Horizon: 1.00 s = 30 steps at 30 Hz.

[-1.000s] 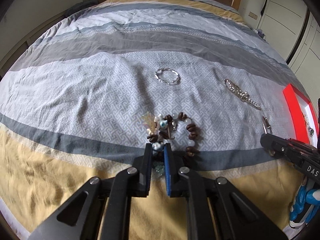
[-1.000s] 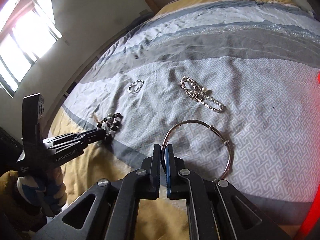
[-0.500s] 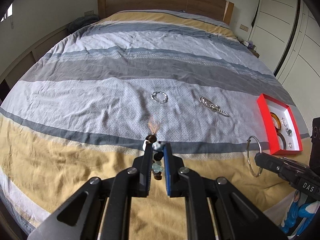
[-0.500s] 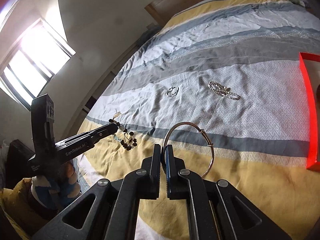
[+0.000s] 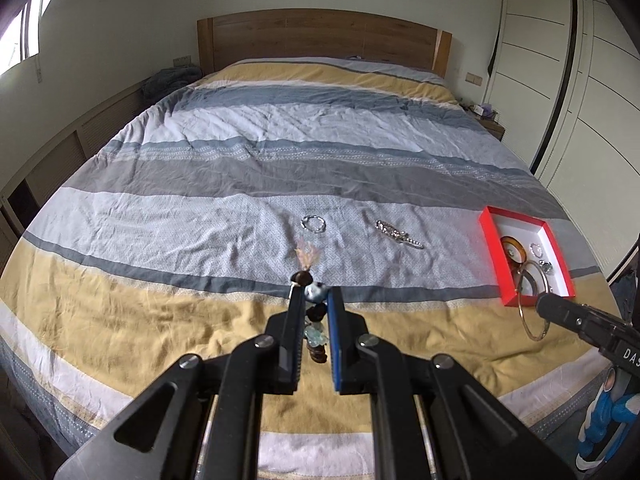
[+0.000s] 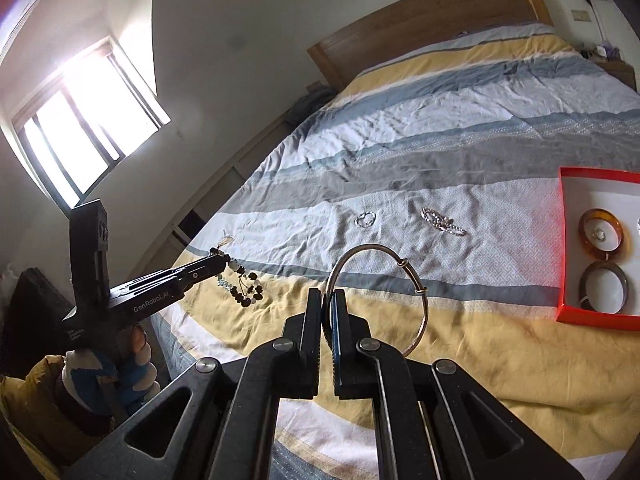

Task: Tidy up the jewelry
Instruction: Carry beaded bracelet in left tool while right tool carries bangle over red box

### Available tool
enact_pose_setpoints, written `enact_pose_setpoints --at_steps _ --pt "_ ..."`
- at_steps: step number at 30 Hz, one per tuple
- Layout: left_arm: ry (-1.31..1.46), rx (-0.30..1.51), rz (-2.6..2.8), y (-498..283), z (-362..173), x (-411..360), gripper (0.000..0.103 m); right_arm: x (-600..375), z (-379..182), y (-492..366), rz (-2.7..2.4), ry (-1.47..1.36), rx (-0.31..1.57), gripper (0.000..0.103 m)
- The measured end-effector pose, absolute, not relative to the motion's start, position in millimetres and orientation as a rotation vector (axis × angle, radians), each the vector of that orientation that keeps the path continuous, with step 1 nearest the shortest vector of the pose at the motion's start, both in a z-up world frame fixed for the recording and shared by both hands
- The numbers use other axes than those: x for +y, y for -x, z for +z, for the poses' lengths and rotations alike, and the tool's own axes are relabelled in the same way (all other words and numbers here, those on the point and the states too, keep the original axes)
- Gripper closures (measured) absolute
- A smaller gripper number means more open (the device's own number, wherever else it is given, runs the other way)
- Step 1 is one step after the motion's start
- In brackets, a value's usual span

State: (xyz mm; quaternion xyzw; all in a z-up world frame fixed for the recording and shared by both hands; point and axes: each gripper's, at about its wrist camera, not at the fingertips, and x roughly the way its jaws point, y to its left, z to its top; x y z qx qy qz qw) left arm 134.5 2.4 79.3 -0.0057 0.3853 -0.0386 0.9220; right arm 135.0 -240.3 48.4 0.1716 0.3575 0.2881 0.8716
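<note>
My left gripper (image 5: 313, 294) is shut on a beaded bracelet (image 5: 314, 320) with brown and pale beads and a tassel, held above the bed; it also hangs in the right wrist view (image 6: 244, 290). My right gripper (image 6: 327, 296) is shut on a thin silver bangle (image 6: 416, 280), also lifted; the bangle shows in the left wrist view (image 5: 532, 304). A red jewelry box (image 5: 490, 236) with a white inside lies on the bed at the right and holds an amber bangle (image 6: 602, 236), a metal bangle (image 6: 604, 284) and small rings.
A small silver bracelet (image 5: 313, 224) and a silver chain bracelet (image 5: 398, 234) lie on the striped duvet (image 5: 240, 184). A wooden headboard (image 5: 324, 36) stands at the far end. Wardrobe doors (image 5: 592, 92) line the right side.
Both grippers have risen and pulled back from the bed, carrying the beaded bracelet and the silver bangle off the duvet. More of the room and red box shows.
</note>
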Motion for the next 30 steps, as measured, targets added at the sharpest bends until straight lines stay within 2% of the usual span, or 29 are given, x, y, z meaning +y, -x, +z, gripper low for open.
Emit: enact_pose_setpoints --at_steps 14,22,30 --pt "-0.051 0.726 -0.161 -105 117 -46 0.093 -287 80 -89 0.529 -0.359 0.634 0.098" --pt "-0.115 0.758 -0.277 -123 110 -116 0.093 -351 71 -84 0.416 -0.367 0.634 0.098" --pt "-0.201 0.809 -0.415 -170 85 -217 0.093 -426 47 -118 0.285 -0.351 0.682 0.098"
